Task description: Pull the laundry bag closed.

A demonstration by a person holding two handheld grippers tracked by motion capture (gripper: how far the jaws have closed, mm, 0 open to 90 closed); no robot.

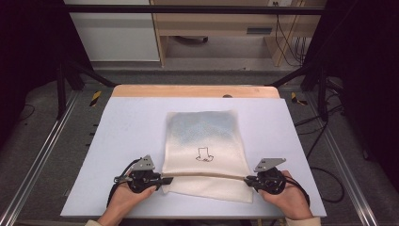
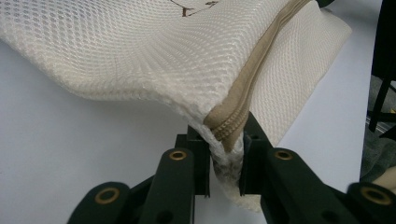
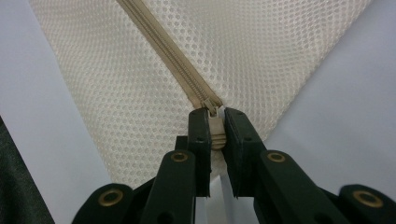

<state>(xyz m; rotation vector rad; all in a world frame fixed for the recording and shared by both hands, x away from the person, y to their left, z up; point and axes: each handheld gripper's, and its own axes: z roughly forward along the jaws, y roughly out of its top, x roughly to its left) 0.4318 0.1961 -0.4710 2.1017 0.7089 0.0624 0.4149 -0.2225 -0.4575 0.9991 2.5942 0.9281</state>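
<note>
High view: mesh bag (image 1: 204, 150) flat on the table (image 1: 122, 141), its near zipper edge stretched between both grippers. Left gripper (image 1: 165, 180) is clamped on the bag's corner; in the left gripper view the zipper (image 2: 243, 98) end and bunched mesh sit squeezed between the fingers (image 2: 198, 154). Right gripper (image 1: 247, 179) is clamped on the zipper pull (image 3: 215, 132), which sits between its fingertips, zipper running away from them.

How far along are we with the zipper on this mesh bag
Done: the left gripper clamps the mesh bag at the zipper's end. In hand: the right gripper pinches the zipper pull. Left: the zipper looks fully closed, so the whole run across remains.
</note>
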